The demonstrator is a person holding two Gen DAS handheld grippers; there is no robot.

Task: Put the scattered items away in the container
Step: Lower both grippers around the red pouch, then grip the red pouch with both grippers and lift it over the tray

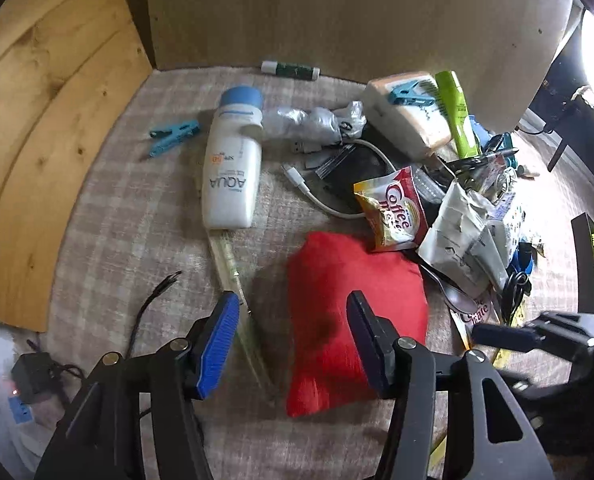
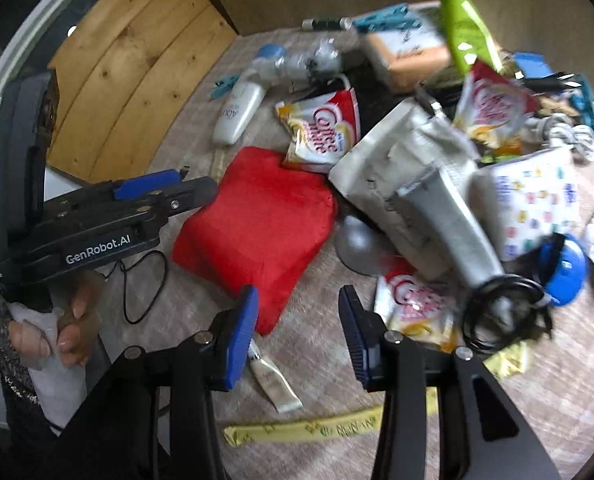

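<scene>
Both grippers were spread wide with nothing between their blue pads. The left gripper hung low over the near end of a red pouch, one finger above the fabric and the other out over the checked cloth; I could not tell whether it touched. The right gripper hovered just off the pouch's near corner, above a small white tube and a yellow sachet. The rest of the clutter lay scattered on the cloth: a white bottle with a blue cap lay on its side left of the pouch, a teal clip beyond it, and a Coffee Mate packet touched the pouch's far edge, leaning onto a white cable. To the right was a heap, with a crumpled grey-white bag, a second creamer packet, a green tube and a blue round thing beside a coiled black cord. No container was recognisable from either camera.
</scene>
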